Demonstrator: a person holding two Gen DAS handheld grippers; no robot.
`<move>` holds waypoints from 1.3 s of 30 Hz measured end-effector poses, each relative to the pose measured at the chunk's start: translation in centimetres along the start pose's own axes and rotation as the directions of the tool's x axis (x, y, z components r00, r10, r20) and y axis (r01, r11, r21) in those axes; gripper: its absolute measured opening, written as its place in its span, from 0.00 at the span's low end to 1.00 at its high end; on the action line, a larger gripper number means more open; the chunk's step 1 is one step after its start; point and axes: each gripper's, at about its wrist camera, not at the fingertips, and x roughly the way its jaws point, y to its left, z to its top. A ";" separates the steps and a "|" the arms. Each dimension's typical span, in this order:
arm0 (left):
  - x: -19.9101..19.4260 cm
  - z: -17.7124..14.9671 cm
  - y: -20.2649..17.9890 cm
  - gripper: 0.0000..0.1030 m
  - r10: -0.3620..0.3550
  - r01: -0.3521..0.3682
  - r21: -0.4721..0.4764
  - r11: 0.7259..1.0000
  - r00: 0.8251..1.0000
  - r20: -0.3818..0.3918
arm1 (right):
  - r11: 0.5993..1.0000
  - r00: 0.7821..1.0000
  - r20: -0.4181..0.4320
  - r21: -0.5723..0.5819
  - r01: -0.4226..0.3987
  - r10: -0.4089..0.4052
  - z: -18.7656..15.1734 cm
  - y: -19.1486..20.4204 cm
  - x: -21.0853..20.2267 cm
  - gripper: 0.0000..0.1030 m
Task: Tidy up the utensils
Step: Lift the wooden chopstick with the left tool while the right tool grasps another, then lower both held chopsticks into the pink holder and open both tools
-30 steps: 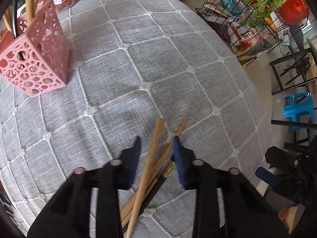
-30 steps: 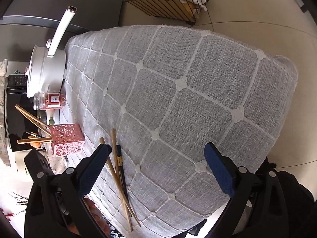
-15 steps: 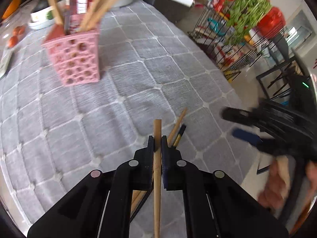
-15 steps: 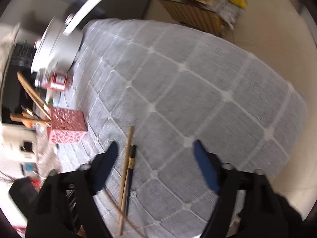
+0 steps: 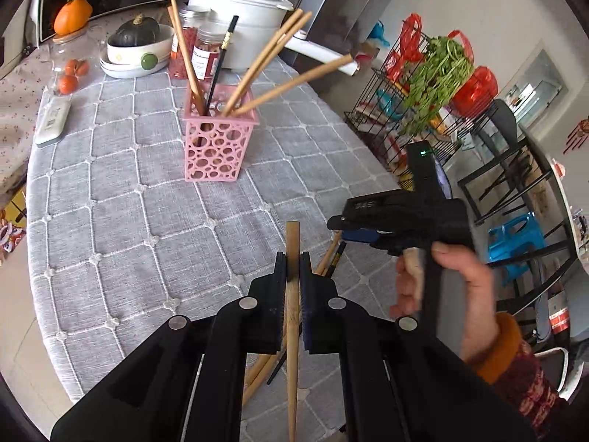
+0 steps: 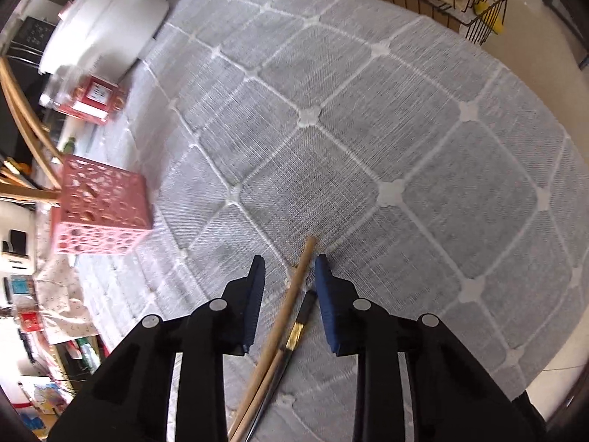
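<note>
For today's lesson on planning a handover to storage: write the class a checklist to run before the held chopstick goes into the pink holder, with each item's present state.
1. Left hand-held gripper shut on wooden chopstick: ok.
2. Chopstick lifted off the tablecloth: ok.
3. Pink holder upright: ok.
4. Room among the chopsticks already inside: cannot tell.
5. Right hand-held gripper closing around the remaining chopsticks, pads touching: not ok.
6. Way to the holder free: ok.
</note>
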 end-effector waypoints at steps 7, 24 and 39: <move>-1.6 -0.3 1.3 0.06 0.011 -0.010 -0.026 1.000 0.999 0.032 | 0.985 0.988 0.099 -0.112 0.128 -0.117 -0.9 2.3 0.6 0.10; -13.3 -1.8 2.5 0.06 0.105 -0.083 -0.096 0.992 0.961 0.256 | 0.881 0.901 0.277 -0.432 -0.194 0.334 -12.1 3.9 -18.6 0.05; -20.3 8.6 -1.5 0.06 0.177 -0.184 -0.029 0.983 0.877 0.446 | 0.857 0.807 0.417 -0.476 -0.196 0.417 -8.3 7.4 -31.7 0.05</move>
